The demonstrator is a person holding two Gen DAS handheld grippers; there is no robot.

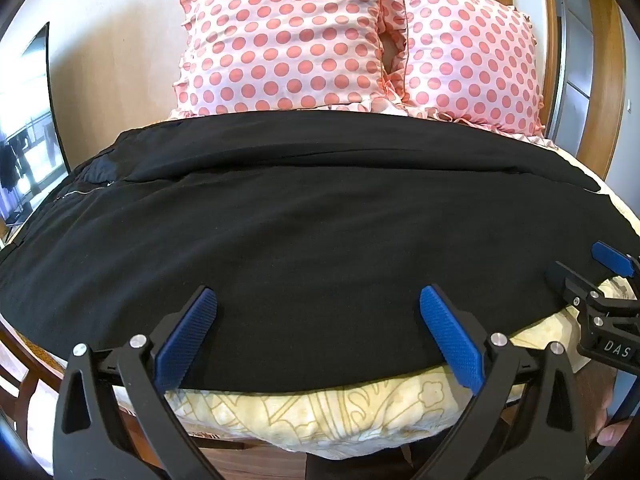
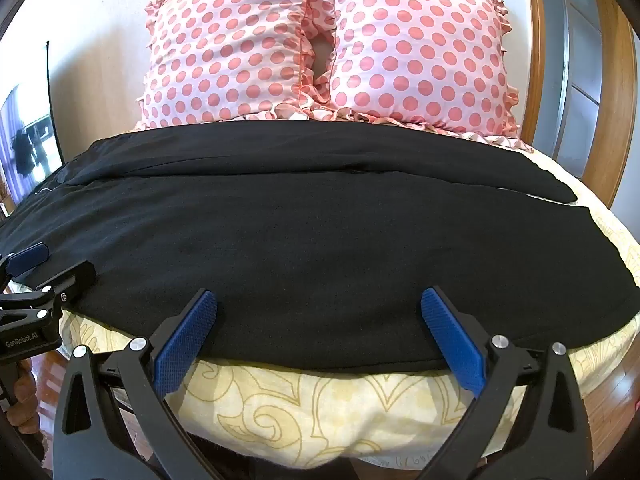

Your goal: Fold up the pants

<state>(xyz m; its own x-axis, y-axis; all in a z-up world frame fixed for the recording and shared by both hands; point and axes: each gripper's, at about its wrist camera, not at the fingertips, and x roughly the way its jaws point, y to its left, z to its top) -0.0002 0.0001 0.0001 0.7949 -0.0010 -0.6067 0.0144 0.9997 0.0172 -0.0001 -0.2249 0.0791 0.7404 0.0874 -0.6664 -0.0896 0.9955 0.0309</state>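
Note:
Black pants (image 1: 304, 216) lie spread flat across the bed, one leg folded over the other, with the zipper end at the far left (image 1: 80, 190). They also fill the middle of the right wrist view (image 2: 320, 240). My left gripper (image 1: 318, 300) is open and empty, its blue pads over the near edge of the pants. My right gripper (image 2: 318, 300) is open and empty over the same near edge, further right. The right gripper shows at the right edge of the left wrist view (image 1: 592, 276); the left gripper shows at the left edge of the right wrist view (image 2: 44, 268).
Two pink polka-dot pillows (image 1: 288, 40) (image 1: 468, 68) stand against the wall behind the pants. A cream patterned bedspread (image 2: 320, 408) hangs over the near bed edge. A mirror (image 1: 28, 128) is on the left, a wooden door frame (image 1: 600, 80) on the right.

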